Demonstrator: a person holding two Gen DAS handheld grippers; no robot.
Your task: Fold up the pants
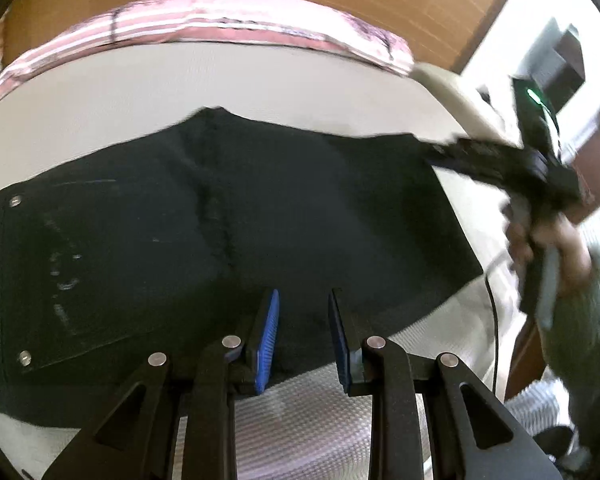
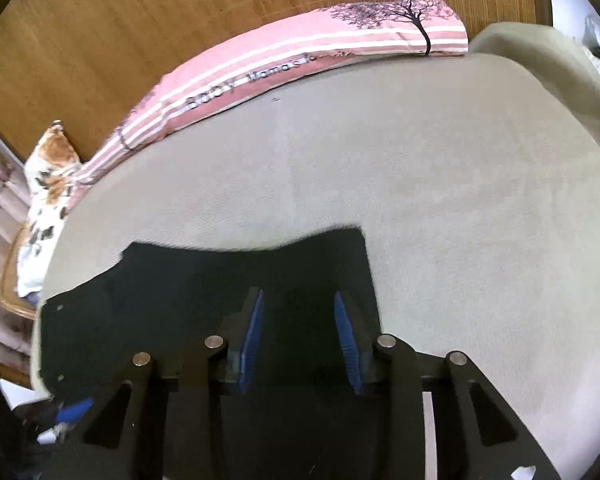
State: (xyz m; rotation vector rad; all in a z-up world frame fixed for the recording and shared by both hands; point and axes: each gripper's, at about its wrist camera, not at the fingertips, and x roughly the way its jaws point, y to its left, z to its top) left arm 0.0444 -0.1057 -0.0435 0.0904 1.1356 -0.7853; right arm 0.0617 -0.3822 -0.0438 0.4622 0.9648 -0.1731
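One black pants [image 1: 228, 216], two grippers, fingers apart, seemingly empty

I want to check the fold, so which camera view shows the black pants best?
The left wrist view: the black pants spread wide across the bed, with rivets and seam visible. The right wrist view shows only a smaller dark part, partly hidden behind the right gripper.

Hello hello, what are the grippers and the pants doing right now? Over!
Left gripper open, over near edge of pants. Right gripper open, above pants, holding nothing. Pants flat on bed, already folded. Nothing in the way.
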